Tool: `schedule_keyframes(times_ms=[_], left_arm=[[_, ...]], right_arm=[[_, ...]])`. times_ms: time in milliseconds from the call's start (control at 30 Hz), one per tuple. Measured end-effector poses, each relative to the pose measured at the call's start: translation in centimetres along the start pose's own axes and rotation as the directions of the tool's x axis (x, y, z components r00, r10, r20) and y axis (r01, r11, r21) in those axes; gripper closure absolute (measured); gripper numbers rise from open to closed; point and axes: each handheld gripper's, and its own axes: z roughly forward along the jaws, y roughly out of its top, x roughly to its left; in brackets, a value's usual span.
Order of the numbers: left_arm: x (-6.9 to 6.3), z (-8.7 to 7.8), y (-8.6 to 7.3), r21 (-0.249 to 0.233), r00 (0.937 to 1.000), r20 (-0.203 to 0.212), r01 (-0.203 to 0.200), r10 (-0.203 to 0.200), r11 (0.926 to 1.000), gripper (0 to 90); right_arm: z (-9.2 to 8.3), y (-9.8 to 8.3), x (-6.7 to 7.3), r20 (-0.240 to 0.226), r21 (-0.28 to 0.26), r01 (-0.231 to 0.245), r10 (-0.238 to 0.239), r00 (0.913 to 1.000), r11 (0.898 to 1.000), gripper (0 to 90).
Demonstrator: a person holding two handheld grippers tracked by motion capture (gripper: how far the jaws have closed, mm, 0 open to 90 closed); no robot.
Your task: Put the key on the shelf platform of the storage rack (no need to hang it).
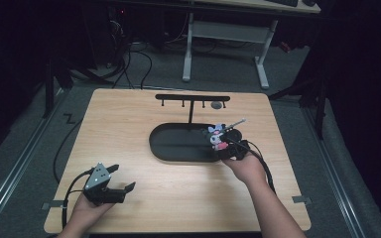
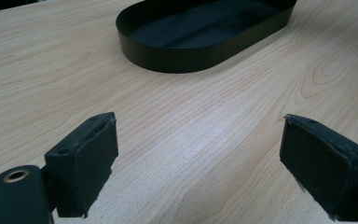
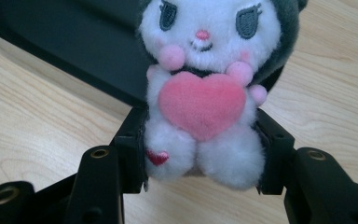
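Note:
A small white plush toy (image 3: 200, 93) with a dark hood and a pink heart on its chest sits between the jaws of my right gripper (image 3: 200, 154), which is shut on its lower body. In the high view that right gripper (image 1: 225, 146) holds the plush toy (image 1: 215, 136) at the right end of the black oval tray (image 1: 178, 148), with a metal chain sticking out above it. My left gripper (image 1: 116, 181) rests near the table's front left, open and holding nothing. Its two pads (image 2: 86, 161) stand wide apart over bare wood, with the black oval tray (image 2: 186, 58) ahead.
A black T-shaped hook rack (image 1: 192, 99) stands behind the tray, with a small round thing hanging at its right. The wooden table (image 1: 129, 124) has bare wood to the left and front. Cables and a desk frame lie on the floor beyond.

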Motion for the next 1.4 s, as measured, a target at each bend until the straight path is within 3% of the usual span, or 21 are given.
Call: schedule_keyframes(times_ms=[833, 1000, 1400], left_arm=[[0.3, -0.1, -0.3, -0.001, 0.9999, -0.001, 0.014, -0.014, 0.9999, 12.0], [0.4, -0.2, -0.3, -0.007, 0.9998, -0.005, 0.019, -0.019, 0.9998, 12.0], [0.1, -0.2, -0.2, -0.009, 0.9999, 0.002, 0.017, -0.017, 0.9998, 12.0]], right_arm=[[4.2, 4.4, 1.0, -0.008, 0.026, 0.02, -0.02, 0.9998, 0.999, 48.2], [4.8, 4.5, 1.0, -0.014, 0.039, 0.023, -0.022, 0.9997, 0.999, 48.2], [4.8, 2.5, 1.3, -0.045, 0.069, 0.009, -0.006, 0.9989, 0.998, 48.1]])
